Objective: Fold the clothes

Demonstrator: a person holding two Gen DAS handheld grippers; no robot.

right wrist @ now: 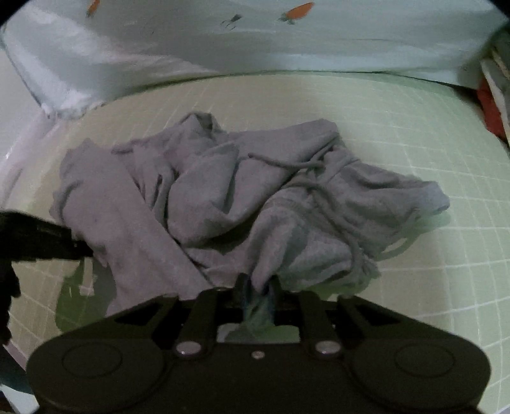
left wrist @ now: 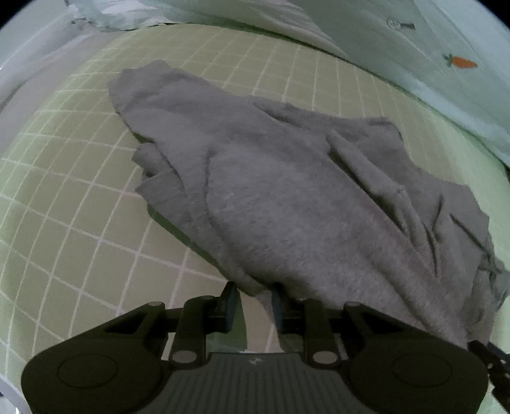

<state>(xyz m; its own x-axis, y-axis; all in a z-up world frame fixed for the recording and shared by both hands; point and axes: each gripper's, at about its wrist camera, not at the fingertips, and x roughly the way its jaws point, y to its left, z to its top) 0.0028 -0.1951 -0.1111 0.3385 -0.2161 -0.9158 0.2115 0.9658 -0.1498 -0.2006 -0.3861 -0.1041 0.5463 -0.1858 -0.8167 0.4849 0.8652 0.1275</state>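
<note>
A pale green surface (left wrist: 79, 178) ruled with a white grid fills both views, with light bedding printed with carrots (right wrist: 299, 11) along the top of the frame. Grey drawstring shorts (right wrist: 223, 197) lie rumpled at the centre. The left gripper (left wrist: 251, 299) stands partly open at the lower centre, a grey edge lying between its fingers, not clearly pinched. The right gripper (right wrist: 258, 286) is narrowly parted with a bunched fold between its pads; whether they press it, I cannot tell. Judged so, the garment is just laid down; next comes smoothing it flat and finding the waistband corners.

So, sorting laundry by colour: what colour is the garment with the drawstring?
Plain grey garment, drawstring too; clearest in the right wrist view.
</note>
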